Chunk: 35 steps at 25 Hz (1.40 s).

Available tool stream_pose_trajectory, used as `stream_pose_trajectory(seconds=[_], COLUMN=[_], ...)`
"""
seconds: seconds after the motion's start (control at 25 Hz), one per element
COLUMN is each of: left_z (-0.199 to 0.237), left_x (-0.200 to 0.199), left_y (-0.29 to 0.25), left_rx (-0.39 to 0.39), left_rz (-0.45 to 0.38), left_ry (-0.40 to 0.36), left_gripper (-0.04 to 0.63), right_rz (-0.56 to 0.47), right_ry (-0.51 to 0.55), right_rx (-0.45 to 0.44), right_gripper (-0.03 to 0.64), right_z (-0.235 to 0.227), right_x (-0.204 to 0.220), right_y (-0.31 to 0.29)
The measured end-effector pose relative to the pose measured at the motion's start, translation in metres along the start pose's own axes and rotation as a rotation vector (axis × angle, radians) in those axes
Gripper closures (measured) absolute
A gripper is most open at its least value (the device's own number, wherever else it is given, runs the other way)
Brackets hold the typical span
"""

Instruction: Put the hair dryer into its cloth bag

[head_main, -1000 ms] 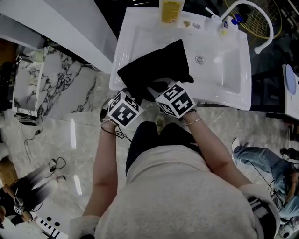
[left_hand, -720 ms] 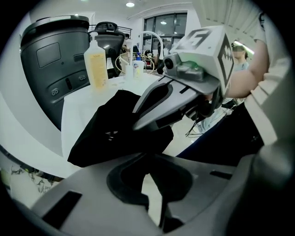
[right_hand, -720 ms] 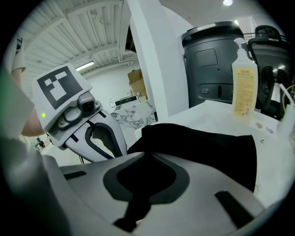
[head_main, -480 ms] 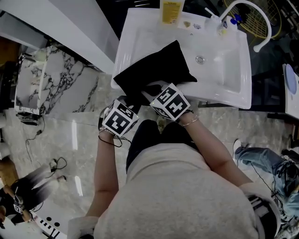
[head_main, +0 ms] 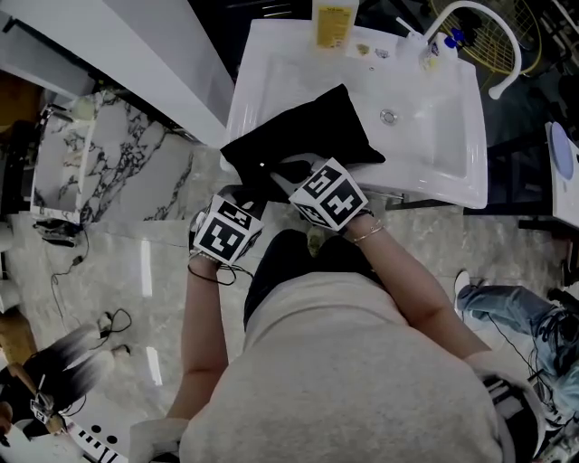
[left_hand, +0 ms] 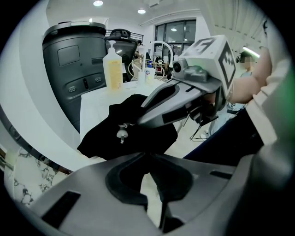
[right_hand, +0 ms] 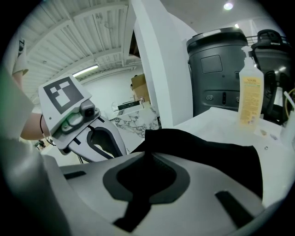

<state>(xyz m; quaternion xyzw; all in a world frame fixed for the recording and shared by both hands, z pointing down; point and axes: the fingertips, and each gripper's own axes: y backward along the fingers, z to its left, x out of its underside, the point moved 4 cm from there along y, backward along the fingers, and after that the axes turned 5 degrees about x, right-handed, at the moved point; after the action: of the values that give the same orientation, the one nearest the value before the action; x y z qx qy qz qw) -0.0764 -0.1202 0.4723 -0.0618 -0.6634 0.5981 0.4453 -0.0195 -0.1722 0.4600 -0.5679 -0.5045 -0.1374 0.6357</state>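
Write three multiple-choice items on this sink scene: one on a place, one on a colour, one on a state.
1. Where does the bottle stand?
A. on the sink's far rim
B. on the floor
C. on a shelf

2. What colour is the bag?
A. white
B. yellow
C. black

3. The right gripper is:
A. open and empty
B. shut on the bag
C. shut on the bottle

Answers:
1 A: the bottle stands upright at the sink's back edge.
2 C: the bag shows black against the white sink.
3 B: the right gripper view shows the bag's cloth pinched between the closed jaws.
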Motion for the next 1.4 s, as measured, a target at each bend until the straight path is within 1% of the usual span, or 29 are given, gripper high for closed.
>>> stream_pose_trajectory(seconds=[0.12,0.2,0.28,0.36,0.52,0.64,0.76,0.92,0.96,1.0,1.08,1.16,1.32,1.4], left_z=[0.007,0.010,0.014,0.018,0.026,0.033,0.037,0.039,0.039,0.037,0.033,0.030,0.022,0.019], left_x=[-0.003,-0.002,-0.002,-0.003,-0.007,-0.015,-0.027,-0.038,-0.040,-0.042,-0.045,-0.048,-0.052,-0.053], left_y=[-0.002,-0.001,0.003,0.008,0.019,0.028,0.038,0.047,0.050,0.053,0.056,0.060,0.066,0.064], left_rx=[-0.023,-0.022,-0.013,-0.001,0.033,0.026,0.022,0.052,0.065,0.082,0.114,0.122,0.154,0.156], left_rz=[-0.022,-0.048,-0.071,-0.090,-0.131,-0.177,-0.255,-0.341,-0.362,-0.378,-0.403,-0.439,-0.501,-0.495], left_ry=[-0.036,-0.025,0.002,0.015,0.015,0.018,0.054,0.130,0.150,0.168,0.199,0.221,0.246,0.217], left_gripper=[0.578,0.575,0.547,0.538,0.538,0.538,0.538,0.538,0.540,0.540,0.544,0.573,0.581,0.584], right_rz=[-0.006,-0.004,-0.003,-0.003,-0.005,-0.022,-0.056,-0.099,-0.111,-0.123,-0.144,-0.166,-0.239,-0.287], right_ry=[-0.027,-0.043,-0.056,-0.071,-0.116,-0.140,-0.154,-0.171,-0.180,-0.192,-0.221,-0.243,-0.308,-0.344], right_rx=[0.017,0.029,0.047,0.066,0.099,0.138,0.170,0.214,0.219,0.220,0.220,0.224,0.189,0.173], right_gripper=[0.574,0.548,0.482,0.471,0.468,0.442,0.437,0.437,0.446,0.473,0.549,0.618,0.618,0.618], right_z=[0.000,0.002,0.003,0.003,0.006,0.005,0.006,0.006,0.006,0.007,0.010,0.012,0.018,0.020], right_x=[-0.001,-0.001,-0.001,-0.002,-0.003,-0.009,-0.017,-0.026,-0.028,-0.029,-0.029,-0.028,-0.030,-0.034], right_y=[-0.002,-0.003,-0.004,-0.004,-0.003,0.000,0.009,0.023,0.027,0.031,0.039,0.046,0.060,0.068])
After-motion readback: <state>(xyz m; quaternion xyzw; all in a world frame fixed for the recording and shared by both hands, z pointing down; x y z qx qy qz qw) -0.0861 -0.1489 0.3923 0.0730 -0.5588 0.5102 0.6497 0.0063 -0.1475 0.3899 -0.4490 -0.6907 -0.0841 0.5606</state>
